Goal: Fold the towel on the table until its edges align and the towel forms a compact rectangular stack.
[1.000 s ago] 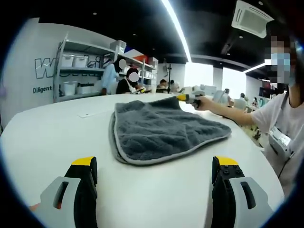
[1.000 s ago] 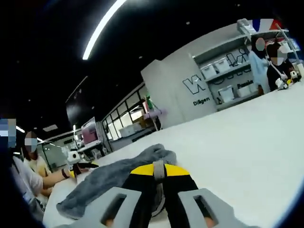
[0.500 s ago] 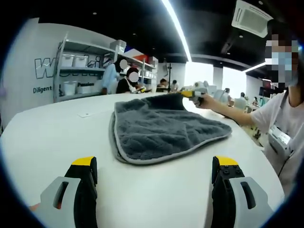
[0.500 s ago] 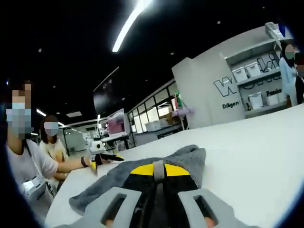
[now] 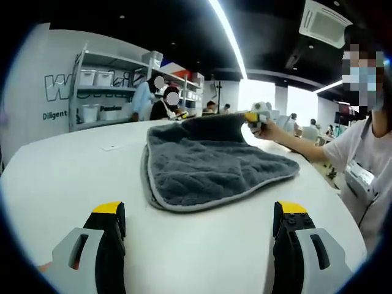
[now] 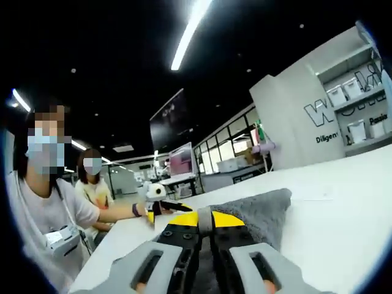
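Lifting higher than a moment ago, the far corner of the grey towel (image 5: 208,160) now stands up off the white table (image 5: 67,177) as a raised flap, where earlier it lay almost flat. In the left gripper view, the right gripper (image 5: 253,119) shows at that corner with a person's hand behind it, and it has moved a little nearer and upward since the earlier frame. The right gripper view has swung round: the shelving with white bins (image 6: 361,110) now sits at the far right edge, and the person in a white shirt (image 6: 46,214) shows larger on the left.

The left gripper (image 5: 199,223) has not shifted; its yellow-tipped jaws are spread wide apart over bare table, well short of the towel's near edge and touching nothing.

The right gripper (image 6: 204,219) has its yellow tips pressed together on the towel (image 6: 260,211), pinching a fold of grey cloth that rises between and beyond them.

The towel lies near the middle of the table, already doubled over, thick and plush, with a paler hem along its left and near edges. Its near-left corner is rounded; its right side tapers to a point.
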